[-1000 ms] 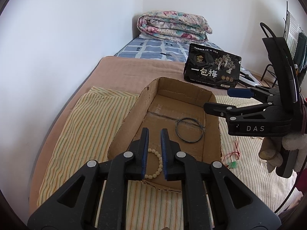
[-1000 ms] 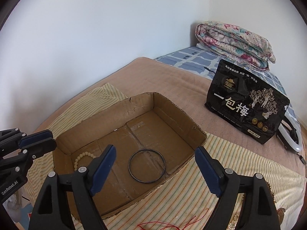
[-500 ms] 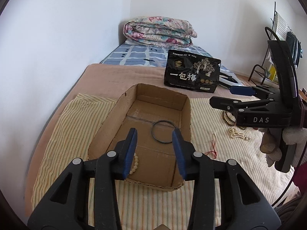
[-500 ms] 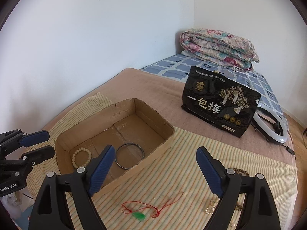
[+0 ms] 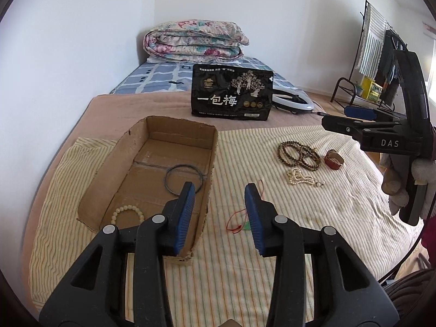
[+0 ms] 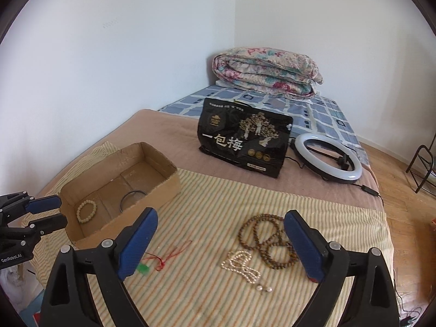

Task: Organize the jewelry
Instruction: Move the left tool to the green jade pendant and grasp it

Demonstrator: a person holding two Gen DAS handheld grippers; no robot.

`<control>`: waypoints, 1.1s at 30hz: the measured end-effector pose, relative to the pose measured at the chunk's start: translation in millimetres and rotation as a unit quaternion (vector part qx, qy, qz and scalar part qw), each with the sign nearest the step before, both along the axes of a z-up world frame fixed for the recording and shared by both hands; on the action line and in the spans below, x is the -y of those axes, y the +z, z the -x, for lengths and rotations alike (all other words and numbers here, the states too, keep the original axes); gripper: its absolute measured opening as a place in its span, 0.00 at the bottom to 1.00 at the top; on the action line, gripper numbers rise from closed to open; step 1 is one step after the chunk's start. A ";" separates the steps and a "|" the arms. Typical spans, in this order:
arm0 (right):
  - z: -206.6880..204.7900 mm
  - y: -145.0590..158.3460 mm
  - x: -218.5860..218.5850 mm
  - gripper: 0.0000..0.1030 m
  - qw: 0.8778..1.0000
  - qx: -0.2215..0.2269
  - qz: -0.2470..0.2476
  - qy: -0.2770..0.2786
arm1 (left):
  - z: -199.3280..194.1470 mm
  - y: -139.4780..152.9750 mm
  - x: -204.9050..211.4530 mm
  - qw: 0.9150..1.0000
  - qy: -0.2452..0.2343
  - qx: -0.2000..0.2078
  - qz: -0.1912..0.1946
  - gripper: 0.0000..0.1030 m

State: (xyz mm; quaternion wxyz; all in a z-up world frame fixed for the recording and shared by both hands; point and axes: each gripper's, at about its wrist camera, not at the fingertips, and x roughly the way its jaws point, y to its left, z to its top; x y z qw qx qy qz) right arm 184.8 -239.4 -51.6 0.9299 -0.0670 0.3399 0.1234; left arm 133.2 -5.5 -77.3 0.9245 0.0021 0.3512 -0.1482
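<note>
An open cardboard box (image 5: 211, 147) (image 6: 166, 182) lies on the striped cloth. In it are a cream bead bracelet (image 5: 127, 212) (image 6: 86, 210) and a dark thin bangle (image 5: 184, 179) (image 6: 133, 194). On the cloth to its right lie a red cord with a green pendant (image 5: 239, 222) (image 6: 160, 259), a pearl necklace (image 5: 301, 177) (image 6: 241, 267), brown wooden beads (image 5: 298, 154) (image 6: 265, 238) and a red-brown ring-shaped piece (image 5: 333, 159). My left gripper (image 5: 219, 212) is open and empty above the box's near right corner. My right gripper (image 6: 219, 242) is open and empty above the loose jewelry.
A black snack bag (image 5: 231, 95) (image 6: 245, 143) stands behind the box. A white ring light (image 6: 327, 158) lies beside it. A folded floral quilt (image 5: 194, 41) sits at the far end of the bed. A metal rack (image 5: 376, 62) stands at the right.
My left gripper opened, let go of the cream bracelet in the box and drew back to the right. My right gripper pulled back from the box to above the loose jewelry.
</note>
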 end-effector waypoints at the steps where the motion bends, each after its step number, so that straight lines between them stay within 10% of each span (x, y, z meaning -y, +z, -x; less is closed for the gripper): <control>1: 2.9 -0.5 8.1 0.94 1.000 0.001 0.000 -0.006 | 0.9 -1.5 5.1 1.000 -0.005 -0.002 -0.001 0.37; 33: -3.2 -97.6 68.1 0.90 0.995 -0.098 -0.007 0.005 | -18.8 -107.0 82.1 0.993 -0.025 -0.105 -0.046 0.37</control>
